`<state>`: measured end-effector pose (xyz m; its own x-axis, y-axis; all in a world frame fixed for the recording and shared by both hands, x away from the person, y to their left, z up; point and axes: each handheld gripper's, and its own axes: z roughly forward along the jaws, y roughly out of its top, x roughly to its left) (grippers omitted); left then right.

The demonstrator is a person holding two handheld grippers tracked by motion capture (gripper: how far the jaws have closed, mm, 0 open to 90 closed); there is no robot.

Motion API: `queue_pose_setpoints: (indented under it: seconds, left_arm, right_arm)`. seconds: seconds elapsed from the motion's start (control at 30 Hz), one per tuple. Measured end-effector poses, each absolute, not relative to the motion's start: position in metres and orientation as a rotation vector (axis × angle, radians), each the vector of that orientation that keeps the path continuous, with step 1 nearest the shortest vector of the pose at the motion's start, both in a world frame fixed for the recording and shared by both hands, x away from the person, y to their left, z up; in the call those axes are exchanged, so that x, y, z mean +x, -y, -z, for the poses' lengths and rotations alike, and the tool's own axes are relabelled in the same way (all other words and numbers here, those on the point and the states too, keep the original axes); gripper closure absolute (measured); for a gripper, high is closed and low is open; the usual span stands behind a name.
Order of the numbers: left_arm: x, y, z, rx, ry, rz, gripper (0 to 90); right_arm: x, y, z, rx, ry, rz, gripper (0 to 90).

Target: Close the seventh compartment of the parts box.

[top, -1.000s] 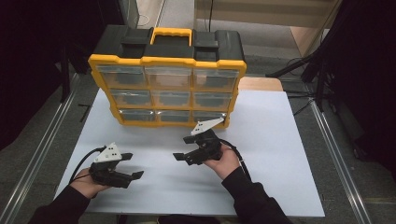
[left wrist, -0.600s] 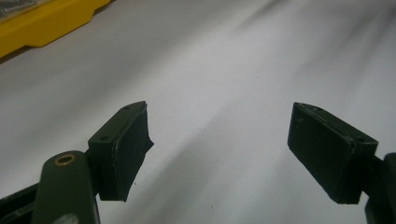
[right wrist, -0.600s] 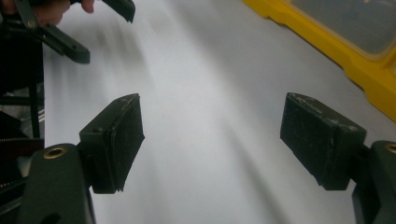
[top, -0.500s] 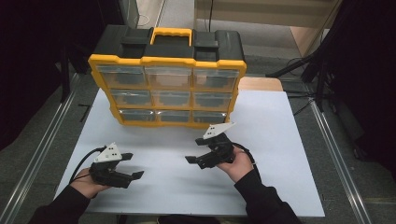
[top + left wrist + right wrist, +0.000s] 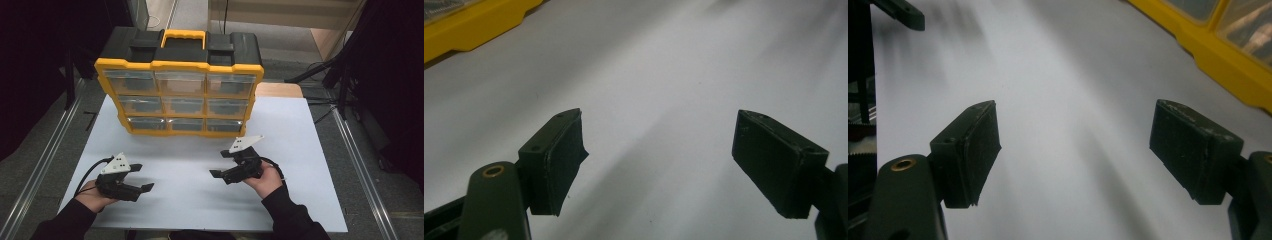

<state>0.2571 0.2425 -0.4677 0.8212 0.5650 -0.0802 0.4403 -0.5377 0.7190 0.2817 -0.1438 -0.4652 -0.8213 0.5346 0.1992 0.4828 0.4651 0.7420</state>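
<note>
A yellow and black organiser case [image 5: 180, 95] with several clear drawers stands upright at the back of the white table [image 5: 200, 200]. My left gripper [image 5: 143, 177] rests low at the front left, held in a hand, its jaws pointing right. Its own view shows the left gripper [image 5: 659, 165] open over bare table, with the case's yellow corner [image 5: 474, 25] at the top left. My right gripper [image 5: 220, 164] hovers front right of the case, jaws pointing left. The right gripper [image 5: 1075, 150] is open with nothing between the pads, and the case's yellow frame [image 5: 1218, 55] is at its upper right.
Metal rails [image 5: 40, 165] run along both sides of the table, with dark floor beyond. Cables [image 5: 320, 75] lie at the back right. A wooden board [image 5: 280, 90] pokes out behind the case. Bare white surface lies between the two grippers.
My right gripper has moved to the right and slightly nearer the front edge, away from the case. The left gripper has stayed put.
</note>
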Motion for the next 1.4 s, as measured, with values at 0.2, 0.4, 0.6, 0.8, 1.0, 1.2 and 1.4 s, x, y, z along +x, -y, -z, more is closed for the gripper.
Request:
queue_pose_setpoints:
  seconds: [0.2,0.4,0.6,0.8,1.0,1.2,1.4]
  left_arm:
    - [0.257,-0.242,0.468,2.224,-0.732,-0.206,20.7]
    - [0.257,-0.242,0.467,2.225,-0.732,-0.205,20.7]
    - [0.257,-0.242,0.468,2.224,-0.734,-0.208,20.7]
    - [0.257,-0.242,0.468,2.227,-0.735,-0.209,20.7]
    - [0.258,-0.242,0.468,2.224,-0.740,-0.205,20.7]
    - [0.259,-0.243,0.468,2.229,-0.746,-0.207,20.7]
    - [0.259,-0.243,0.469,2.228,-0.745,-0.208,20.7]
  right_arm:
    - [0.278,0.156,0.469,0.909,-2.645,-1.283,21.2]
    - [0.274,0.167,0.470,0.924,-2.636,-1.282,21.2]
    - [0.270,0.182,0.472,0.938,-2.630,-1.281,20.8]
    - [0.264,0.197,0.473,0.968,-2.612,-1.278,20.7]
    - [0.258,0.209,0.476,0.993,-2.598,-1.265,20.7]
    - [0.253,0.217,0.478,1.010,-2.600,-1.247,20.7]
    - [0.248,0.229,0.479,1.026,-2.588,-1.275,20.7]
